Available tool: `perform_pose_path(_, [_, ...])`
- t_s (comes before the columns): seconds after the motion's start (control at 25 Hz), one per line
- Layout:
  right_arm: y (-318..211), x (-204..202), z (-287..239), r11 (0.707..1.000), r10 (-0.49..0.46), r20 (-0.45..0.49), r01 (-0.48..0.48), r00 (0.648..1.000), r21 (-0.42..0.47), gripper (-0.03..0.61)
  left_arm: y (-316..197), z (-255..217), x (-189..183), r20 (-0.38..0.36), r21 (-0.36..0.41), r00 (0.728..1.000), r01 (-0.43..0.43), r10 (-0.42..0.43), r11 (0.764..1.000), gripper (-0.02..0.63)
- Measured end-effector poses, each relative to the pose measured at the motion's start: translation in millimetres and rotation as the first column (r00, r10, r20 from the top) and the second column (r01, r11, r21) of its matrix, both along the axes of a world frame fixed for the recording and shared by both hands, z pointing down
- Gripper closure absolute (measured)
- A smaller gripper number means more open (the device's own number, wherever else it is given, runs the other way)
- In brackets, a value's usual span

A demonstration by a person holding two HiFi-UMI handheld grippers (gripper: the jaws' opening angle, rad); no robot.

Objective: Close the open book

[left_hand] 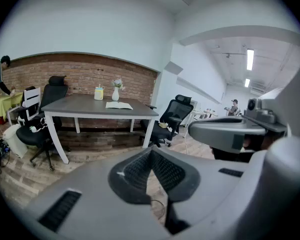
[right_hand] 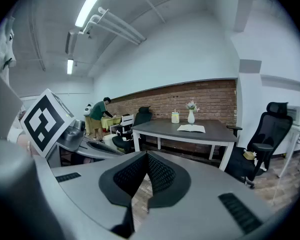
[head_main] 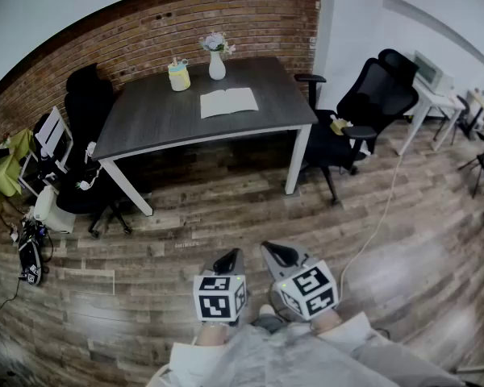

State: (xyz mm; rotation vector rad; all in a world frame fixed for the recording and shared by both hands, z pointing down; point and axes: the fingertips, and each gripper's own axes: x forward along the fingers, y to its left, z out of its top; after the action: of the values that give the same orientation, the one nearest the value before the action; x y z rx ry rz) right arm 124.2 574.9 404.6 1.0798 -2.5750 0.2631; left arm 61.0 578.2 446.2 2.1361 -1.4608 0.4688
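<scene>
An open book [head_main: 228, 102] lies flat with pale pages up on the dark grey table [head_main: 145, 119], far ahead of me. The same book [left_hand: 119, 105] shows small in the left gripper view, and the book [right_hand: 191, 128] in the right gripper view too. My left gripper [head_main: 229, 261] and right gripper [head_main: 279, 254] hang side by side low over the wood floor, well short of the table. Both are shut with nothing between the pads. The left gripper [left_hand: 151, 151] and right gripper [right_hand: 146, 156] show jaws pressed together.
A white vase of flowers [head_main: 216, 59] and a yellow cup [head_main: 178, 76] stand behind the book. Black office chairs [head_main: 369, 107] flank the table; another chair [head_main: 87, 147] is at its left. A white cable [head_main: 379, 216] runs over the floor. A person [right_hand: 99, 115] stands far left.
</scene>
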Motion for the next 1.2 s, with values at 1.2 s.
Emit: perform_pose_path(1.2, [-46, 10, 13, 0.996, -0.087, 0.01, 0.087, 0.996, 0.023, 0.571, -46, -1, 21, 0.045, 0.057, 0.999, -0.021, 0.018, 0.998, 0.607])
